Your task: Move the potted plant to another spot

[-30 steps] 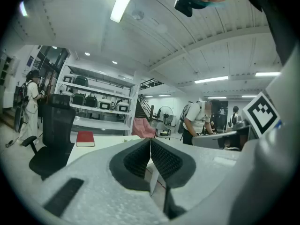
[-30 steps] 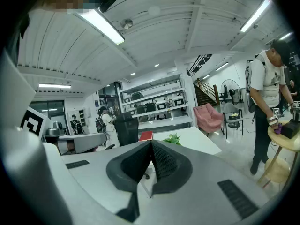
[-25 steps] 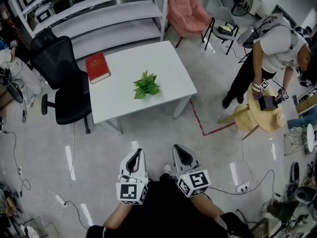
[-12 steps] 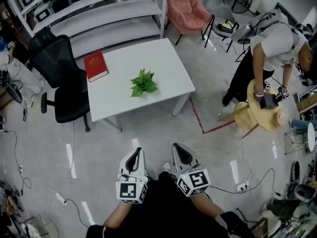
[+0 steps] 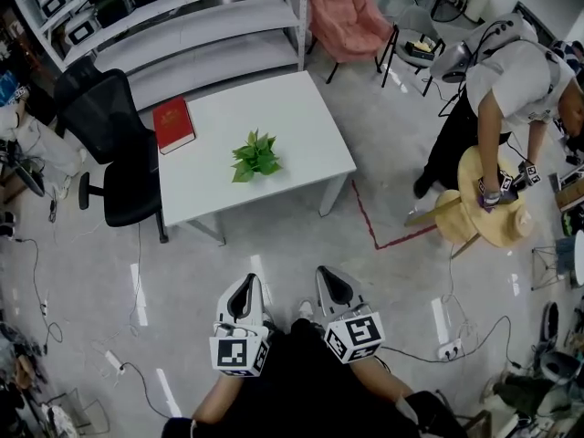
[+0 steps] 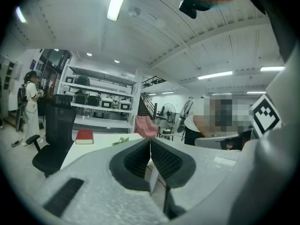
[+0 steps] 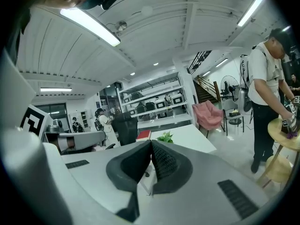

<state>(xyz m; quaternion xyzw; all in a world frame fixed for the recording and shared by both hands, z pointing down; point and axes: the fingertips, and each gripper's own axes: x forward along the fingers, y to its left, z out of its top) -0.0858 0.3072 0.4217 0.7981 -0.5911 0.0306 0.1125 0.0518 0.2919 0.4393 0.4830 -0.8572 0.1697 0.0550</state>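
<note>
The table (image 5: 297, 117) stands well ahead of both pairs of fingertips. The left gripper (image 5: 245, 288) and right gripper (image 5: 330, 279) sit side by side, each with its jaws pressed together and holding nothing. The book (image 5: 172, 124) lies far ahead, left of the left fingers. The plant (image 5: 255, 156) stands mid-table, almost straight ahead of the left gripper and well apart from it.

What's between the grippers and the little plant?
Head view: just grey floor with a white strip, then the near part of the white table before the potted plant.

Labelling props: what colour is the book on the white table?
Red. The book shows best in the head view.
</note>
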